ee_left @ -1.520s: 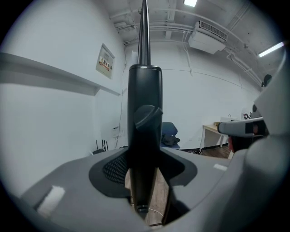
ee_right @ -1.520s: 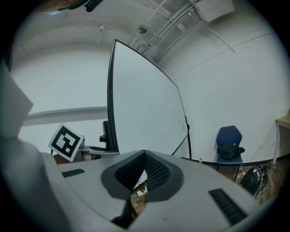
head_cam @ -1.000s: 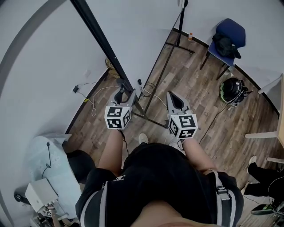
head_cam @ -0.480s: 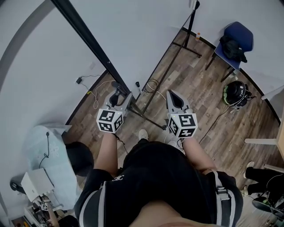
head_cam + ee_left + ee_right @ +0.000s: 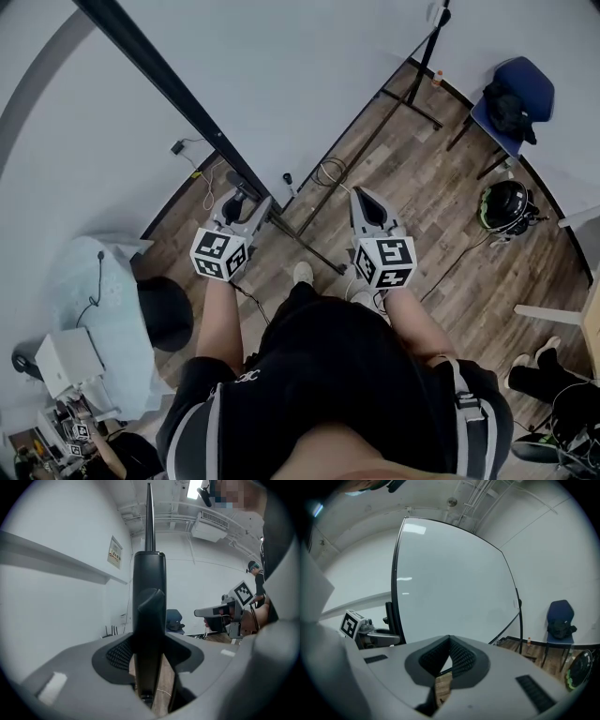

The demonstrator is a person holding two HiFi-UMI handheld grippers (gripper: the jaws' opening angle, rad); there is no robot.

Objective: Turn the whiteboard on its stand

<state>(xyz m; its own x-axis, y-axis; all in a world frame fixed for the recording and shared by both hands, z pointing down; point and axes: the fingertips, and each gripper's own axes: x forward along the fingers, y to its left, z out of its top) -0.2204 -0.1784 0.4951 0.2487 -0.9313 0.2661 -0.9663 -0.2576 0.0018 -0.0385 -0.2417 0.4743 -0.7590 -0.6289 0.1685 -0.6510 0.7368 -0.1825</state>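
Note:
The whiteboard (image 5: 309, 75) fills the top of the head view, with its black frame edge (image 5: 169, 94) running down to my left gripper (image 5: 239, 202). In the left gripper view that black frame post (image 5: 150, 602) stands upright between the jaws, and my left gripper (image 5: 150, 644) is closed on it. My right gripper (image 5: 364, 199) hovers to the right over the floor, apart from the board. Its jaws meet at the tip with nothing between them (image 5: 450, 641). The right gripper view faces the white board surface (image 5: 450, 588). The stand's black legs (image 5: 309, 246) cross the floor between the grippers.
A blue chair (image 5: 516, 103) with a black bag stands at the back right, and a helmet (image 5: 506, 206) lies on the wood floor near it. A black stool (image 5: 164, 314) and a pale blue unit (image 5: 94, 309) are at the left. Cables (image 5: 211, 183) trail along the wall.
My left gripper has moved left and down with the board's black frame edge, which has swung left across the view. The right gripper has hardly moved.

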